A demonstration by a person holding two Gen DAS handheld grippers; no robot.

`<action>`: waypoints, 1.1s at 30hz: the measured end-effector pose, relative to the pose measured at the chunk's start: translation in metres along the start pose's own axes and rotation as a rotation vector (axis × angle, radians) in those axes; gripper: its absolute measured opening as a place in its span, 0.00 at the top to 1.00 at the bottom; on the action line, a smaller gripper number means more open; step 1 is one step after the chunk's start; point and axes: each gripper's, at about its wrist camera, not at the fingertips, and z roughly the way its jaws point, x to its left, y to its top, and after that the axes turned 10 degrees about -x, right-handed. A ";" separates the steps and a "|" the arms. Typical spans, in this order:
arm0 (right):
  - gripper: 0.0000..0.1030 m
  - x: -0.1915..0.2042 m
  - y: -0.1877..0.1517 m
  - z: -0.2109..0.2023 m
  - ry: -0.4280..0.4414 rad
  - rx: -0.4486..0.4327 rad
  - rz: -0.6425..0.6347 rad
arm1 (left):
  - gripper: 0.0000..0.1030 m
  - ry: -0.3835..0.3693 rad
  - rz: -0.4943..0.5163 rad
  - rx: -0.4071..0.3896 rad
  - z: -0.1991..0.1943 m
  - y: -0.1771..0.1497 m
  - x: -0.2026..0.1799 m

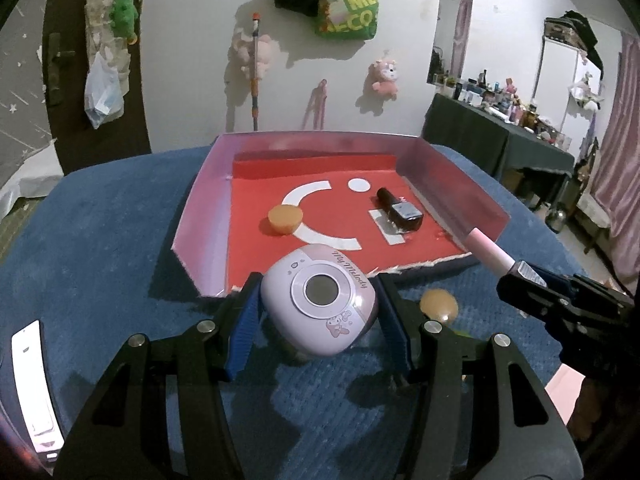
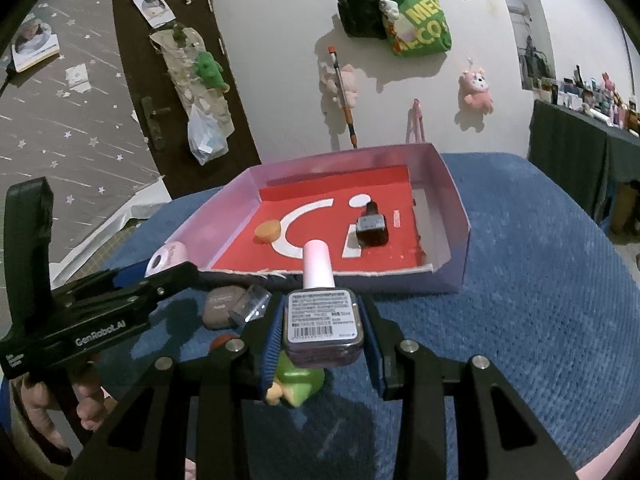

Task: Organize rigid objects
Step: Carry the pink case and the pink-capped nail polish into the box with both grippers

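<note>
My left gripper (image 1: 318,312) is shut on a lilac My Melody toy camera (image 1: 320,304) and holds it just above the blue surface, at the open front edge of the pink box (image 1: 208,188) with a red floor. My right gripper (image 2: 320,334) is shut on a pink-capped nail polish bottle (image 2: 322,316), cap pointing at the box (image 2: 456,200). In the box lie a dark nail polish bottle (image 1: 400,208) and an orange round piece (image 1: 284,220); both show in the right wrist view, bottle (image 2: 372,226), round piece (image 2: 267,231).
On the blue cover (image 1: 100,240) in front of the box lie a tan round piece (image 1: 439,305), a grey-brown case (image 2: 220,306), a clear cube (image 2: 252,304) and a green toy (image 2: 298,386). A white device (image 1: 32,380) lies at far left. A cluttered dark table (image 1: 500,136) stands right.
</note>
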 end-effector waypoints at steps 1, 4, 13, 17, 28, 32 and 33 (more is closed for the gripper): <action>0.62 0.000 0.003 0.000 0.003 -0.003 -0.005 | 0.48 -0.004 -0.002 0.003 0.002 0.001 0.000; 0.62 0.000 0.009 0.004 0.015 -0.004 -0.007 | 0.48 -0.006 -0.003 0.010 0.008 0.005 0.001; 0.62 0.000 0.025 0.015 0.045 0.006 -0.020 | 0.48 -0.022 -0.009 0.016 0.021 0.013 0.003; 0.62 0.001 0.028 0.020 0.047 0.007 -0.035 | 0.48 -0.027 -0.006 0.026 0.027 0.016 0.002; 0.62 -0.008 0.042 0.045 0.063 0.067 -0.019 | 0.48 -0.038 -0.005 0.051 0.044 0.032 0.008; 0.62 -0.013 0.045 0.059 0.060 0.106 -0.008 | 0.48 -0.052 -0.015 0.090 0.057 0.031 0.011; 0.62 -0.014 0.045 0.062 0.060 0.115 -0.004 | 0.48 -0.055 -0.019 0.099 0.060 0.031 0.011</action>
